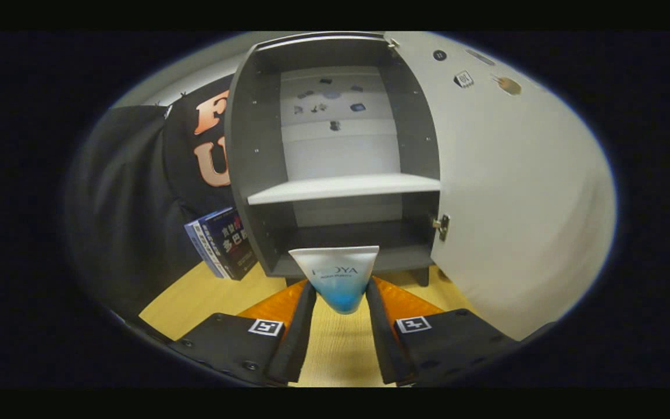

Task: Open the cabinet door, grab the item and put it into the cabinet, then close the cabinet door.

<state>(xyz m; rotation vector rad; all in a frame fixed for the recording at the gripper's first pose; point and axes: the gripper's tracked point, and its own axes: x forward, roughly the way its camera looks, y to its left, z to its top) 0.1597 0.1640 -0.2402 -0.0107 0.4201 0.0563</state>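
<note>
1. Tube (339, 278) sits pinched between both fingers of the claw (339, 302), held above the counter (218, 294) just before the cabinet (253, 169).
2. Door (509, 198) stands open (wide, to the right); placing the tube inside and closing remain.

The tube (335, 270), pinched between both fingers of the gripper (341, 294), carries a pale printed word, its start blurred. The book (223, 241) left of the cabinet (248, 151) bears large characters, too soft to read. Square black-and-white markers (266, 327) sit on the gripper body.
</note>
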